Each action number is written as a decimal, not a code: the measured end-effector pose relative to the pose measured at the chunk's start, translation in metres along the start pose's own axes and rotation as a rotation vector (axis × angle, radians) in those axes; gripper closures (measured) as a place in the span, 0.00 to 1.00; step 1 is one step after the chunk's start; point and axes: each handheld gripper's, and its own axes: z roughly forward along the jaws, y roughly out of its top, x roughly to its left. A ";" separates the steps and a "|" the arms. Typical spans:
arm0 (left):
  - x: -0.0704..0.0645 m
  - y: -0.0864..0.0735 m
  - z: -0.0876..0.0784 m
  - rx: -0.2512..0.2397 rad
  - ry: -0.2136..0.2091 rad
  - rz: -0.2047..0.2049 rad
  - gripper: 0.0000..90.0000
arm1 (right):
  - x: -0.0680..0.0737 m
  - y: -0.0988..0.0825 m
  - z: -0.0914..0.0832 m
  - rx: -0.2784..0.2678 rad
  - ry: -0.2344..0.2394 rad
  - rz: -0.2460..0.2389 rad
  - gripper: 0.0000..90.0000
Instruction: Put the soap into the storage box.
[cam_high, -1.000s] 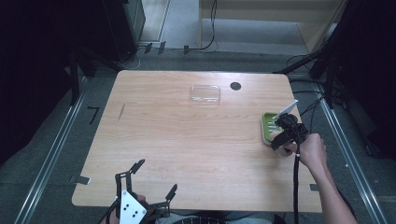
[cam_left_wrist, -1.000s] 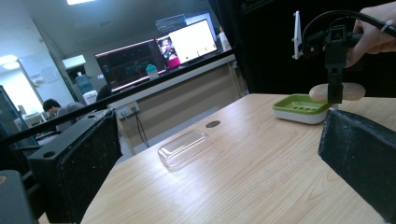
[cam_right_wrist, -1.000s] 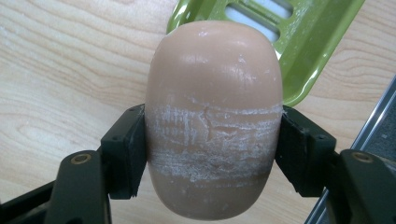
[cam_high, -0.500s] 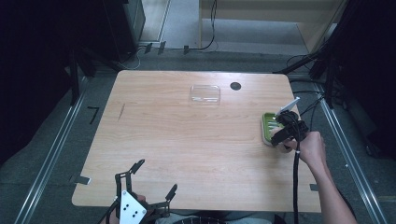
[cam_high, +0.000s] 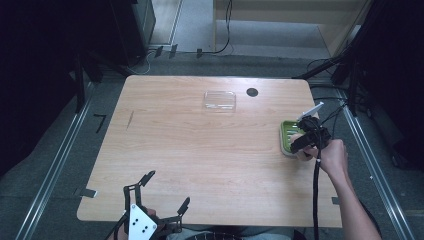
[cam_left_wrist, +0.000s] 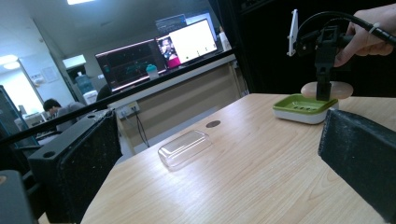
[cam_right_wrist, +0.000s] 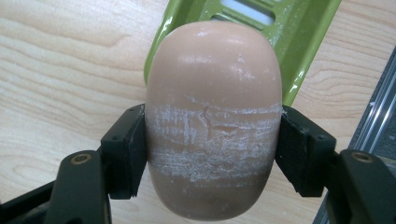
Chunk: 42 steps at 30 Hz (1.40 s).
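Right claw (cam_right_wrist: 212, 154) (pointing straight down) grips soap (cam_right_wrist: 212, 121) above green dish (cam_right_wrist: 299, 37).

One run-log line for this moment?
right gripper: shut on soap bar | above green soap dish | left gripper: open | clear lid: table

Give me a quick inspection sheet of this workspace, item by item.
Surface: wooden table, round dark hole near far edge.
Job's things: peach soap bar over the green soap dish; clear lid lying apart.
Clutter: nothing seen.
Grippers: right claw shut on soap bar; left claw open at near edge, holding nothing.
Cables: black cable trails from right claw.
Surroundings: floor cables, metal rails, monitors beyond.
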 end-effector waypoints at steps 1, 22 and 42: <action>0.000 0.000 0.000 0.000 0.000 0.000 0.00 | 0.000 0.001 0.000 0.001 0.000 0.001 0.37; 0.000 0.000 0.000 0.001 -0.001 -0.001 0.00 | -0.006 0.011 0.004 -0.056 0.016 0.055 0.37; 0.000 0.000 0.000 0.000 0.001 -0.003 0.00 | -0.003 0.025 0.007 -0.095 0.016 0.067 0.37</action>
